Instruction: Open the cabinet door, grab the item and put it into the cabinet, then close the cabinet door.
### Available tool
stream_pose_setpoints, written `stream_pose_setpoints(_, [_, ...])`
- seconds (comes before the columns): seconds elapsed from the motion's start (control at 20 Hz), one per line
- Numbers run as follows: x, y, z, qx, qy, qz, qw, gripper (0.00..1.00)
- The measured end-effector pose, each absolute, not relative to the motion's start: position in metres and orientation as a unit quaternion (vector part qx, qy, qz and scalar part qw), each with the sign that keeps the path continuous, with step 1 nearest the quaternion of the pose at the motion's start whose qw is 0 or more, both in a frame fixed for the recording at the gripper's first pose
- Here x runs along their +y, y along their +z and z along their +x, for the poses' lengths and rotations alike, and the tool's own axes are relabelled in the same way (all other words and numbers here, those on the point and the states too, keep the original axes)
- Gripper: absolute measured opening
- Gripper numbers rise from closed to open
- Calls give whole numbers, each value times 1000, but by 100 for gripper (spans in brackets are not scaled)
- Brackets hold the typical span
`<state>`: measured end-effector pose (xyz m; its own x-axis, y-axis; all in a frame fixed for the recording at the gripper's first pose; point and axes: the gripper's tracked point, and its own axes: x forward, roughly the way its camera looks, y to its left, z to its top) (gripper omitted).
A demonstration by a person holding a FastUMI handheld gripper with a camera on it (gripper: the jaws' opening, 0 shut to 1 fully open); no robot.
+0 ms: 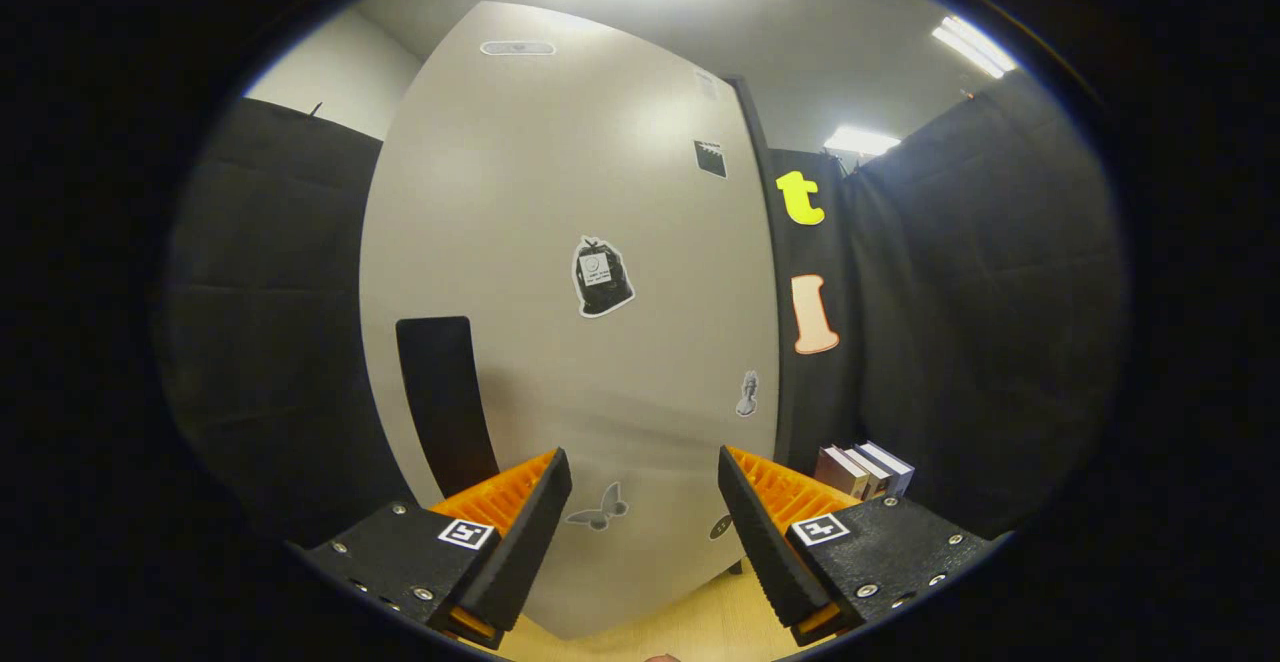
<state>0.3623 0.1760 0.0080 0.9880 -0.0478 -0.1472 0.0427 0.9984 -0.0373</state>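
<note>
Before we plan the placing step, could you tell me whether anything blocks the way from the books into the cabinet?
Yes: the pale grey cabinet door with the black vertical handle is shut. The open gripper faces it, books beyond its right finger.

The cabinet door (pixel 570 272) is standing shut right ahead of the claw (pixel 645 502), with its handle (pixel 445 402) sitting near the door's left edge. A few books (pixel 865 469) are standing upright to the cabinet's right, beyond the right finger, claw fingers hanging apart.
</note>
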Motion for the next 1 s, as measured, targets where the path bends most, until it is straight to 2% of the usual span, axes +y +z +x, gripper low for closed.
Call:
stream_pose_setpoints(0.35, [185,2,354,77,-13,-19,997,93])
stream_pose_setpoints(1.0, [158,27,268,40,-18,-1,999,93])
